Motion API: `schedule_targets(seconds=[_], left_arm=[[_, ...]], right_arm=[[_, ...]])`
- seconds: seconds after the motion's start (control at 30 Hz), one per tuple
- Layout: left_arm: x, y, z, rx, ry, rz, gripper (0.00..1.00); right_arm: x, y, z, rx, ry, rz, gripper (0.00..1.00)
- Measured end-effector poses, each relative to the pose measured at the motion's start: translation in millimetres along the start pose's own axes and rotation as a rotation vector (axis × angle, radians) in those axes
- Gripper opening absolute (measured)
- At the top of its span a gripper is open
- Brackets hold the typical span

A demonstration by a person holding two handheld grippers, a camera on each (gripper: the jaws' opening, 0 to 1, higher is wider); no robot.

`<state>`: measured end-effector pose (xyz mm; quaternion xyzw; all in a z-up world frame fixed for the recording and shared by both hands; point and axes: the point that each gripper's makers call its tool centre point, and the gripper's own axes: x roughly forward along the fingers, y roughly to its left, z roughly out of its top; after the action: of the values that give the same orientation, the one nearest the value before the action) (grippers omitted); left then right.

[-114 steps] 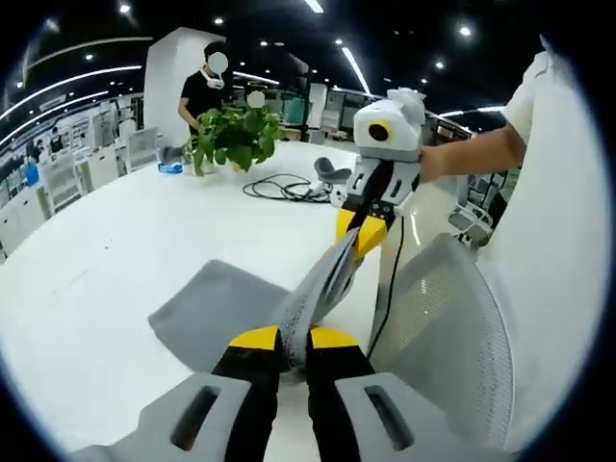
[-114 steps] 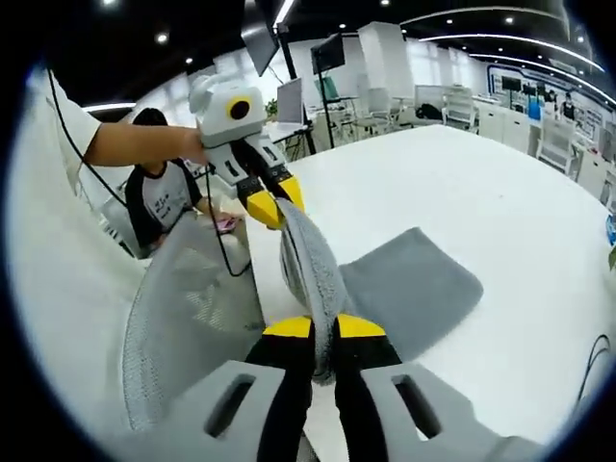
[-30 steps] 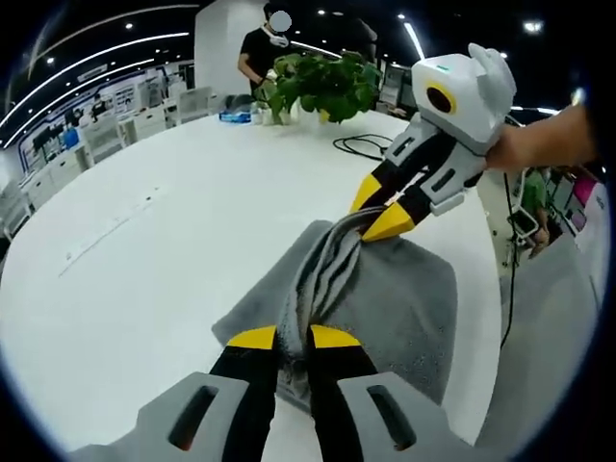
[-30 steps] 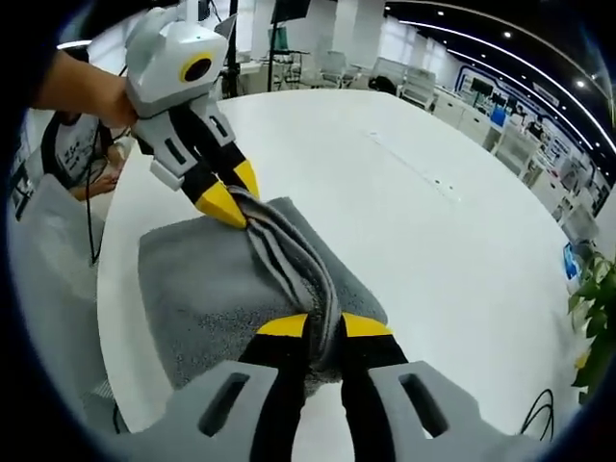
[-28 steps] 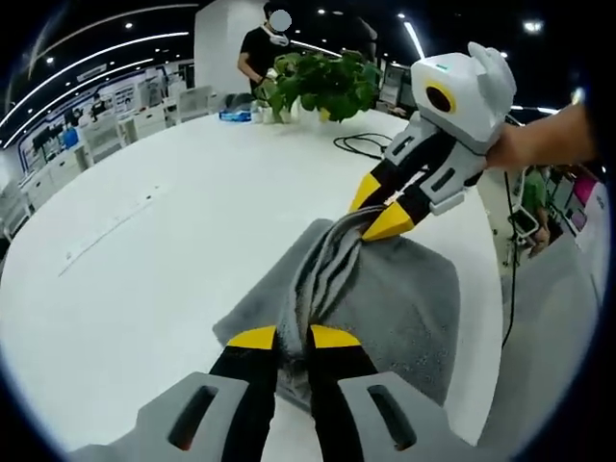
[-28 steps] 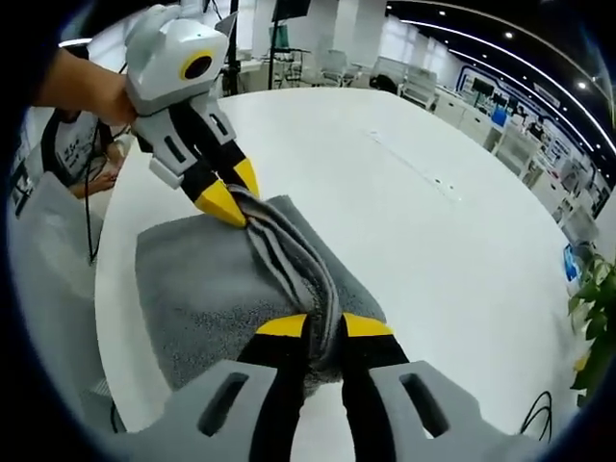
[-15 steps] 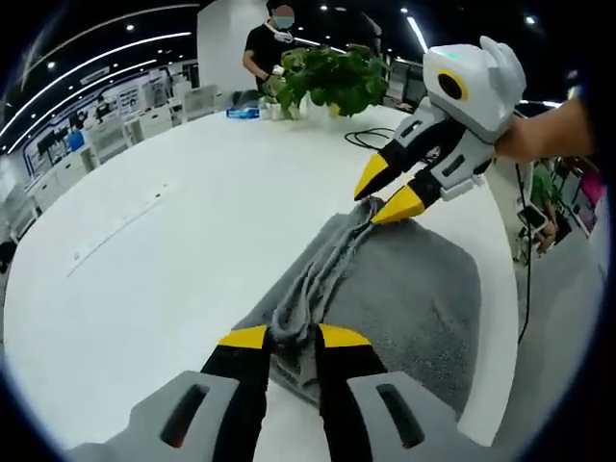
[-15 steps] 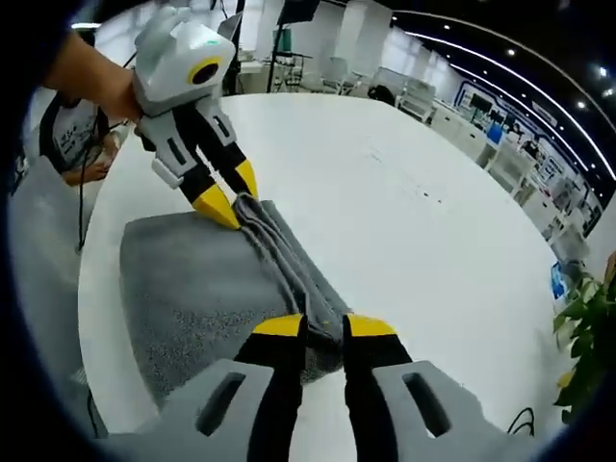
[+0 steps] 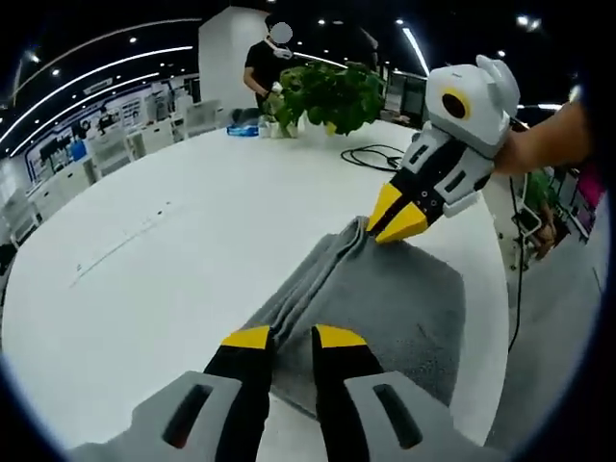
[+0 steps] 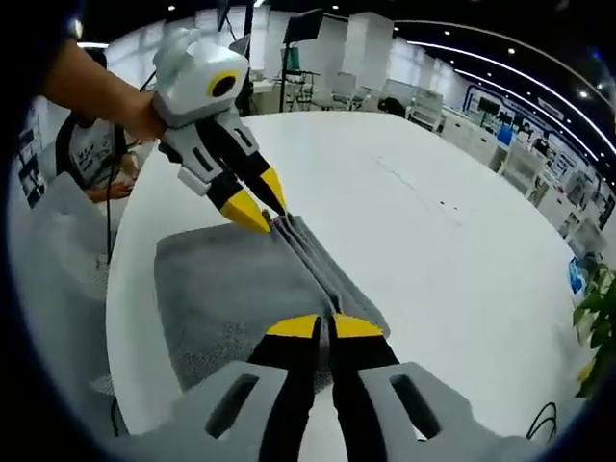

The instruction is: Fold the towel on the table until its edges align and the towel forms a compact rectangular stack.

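A grey terry towel lies folded flat near the edge of the round white worktop, with a bunched fold running along its far side. The left gripper has its jaws apart over one end of that fold. The right gripper has its jaws nearly together over the other end; whether they pinch cloth cannot be told.

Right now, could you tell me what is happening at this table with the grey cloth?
A person is folding a grey towel on a white table with two handheld grippers. The towel lies doubled over flat, its folded-over edge running between the two grippers. The right gripper sits at the far end of that edge, seemingly shut. The left gripper is at the opposite end, its jaws slightly parted over the towel's corner. A potted plant and a black cable sit farther back.
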<state>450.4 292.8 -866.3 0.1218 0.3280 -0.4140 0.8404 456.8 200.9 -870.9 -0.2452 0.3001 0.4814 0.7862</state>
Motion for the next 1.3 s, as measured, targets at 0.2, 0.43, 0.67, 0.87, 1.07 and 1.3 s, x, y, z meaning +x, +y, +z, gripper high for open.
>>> schedule_targets(seconds=[0.2, 0.43, 0.67, 0.87, 1.07, 1.3], left_arm=[[9.9, 8.0, -11.4, 0.038, 0.042, 0.038, 0.21], [18.1, 19.3, -17.1, 0.114, 0.082, 0.076, 0.25], [19.5, 20.9, -17.9, 0.091, 0.088, 0.073, 0.25], [6.8, 15.8, -11.0, 0.085, 0.055, 0.091, 0.26], [-8.3, -2.9, -3.1, 0.099, 0.001, 0.045, 0.28], [-21.9, -26.5, 0.9, 0.089, -0.048, -0.024, 0.33]], right_arm=[[8.4, 3.6, -8.2, 0.015, 0.024, 0.02, 0.2], [13.5, 6.6, -11.4, 0.04, 0.042, 0.034, 0.26], [15.5, 4.6, -13.2, 0.054, 0.054, 0.032, 0.27], [8.9, 5.9, -9.7, 0.071, 0.04, 0.028, 0.31], [-5.5, 10.3, -0.2, 0.093, -0.01, 0.015, 0.49], [-19.2, 15.0, 3.1, 0.021, -0.051, -0.016, 0.34]])
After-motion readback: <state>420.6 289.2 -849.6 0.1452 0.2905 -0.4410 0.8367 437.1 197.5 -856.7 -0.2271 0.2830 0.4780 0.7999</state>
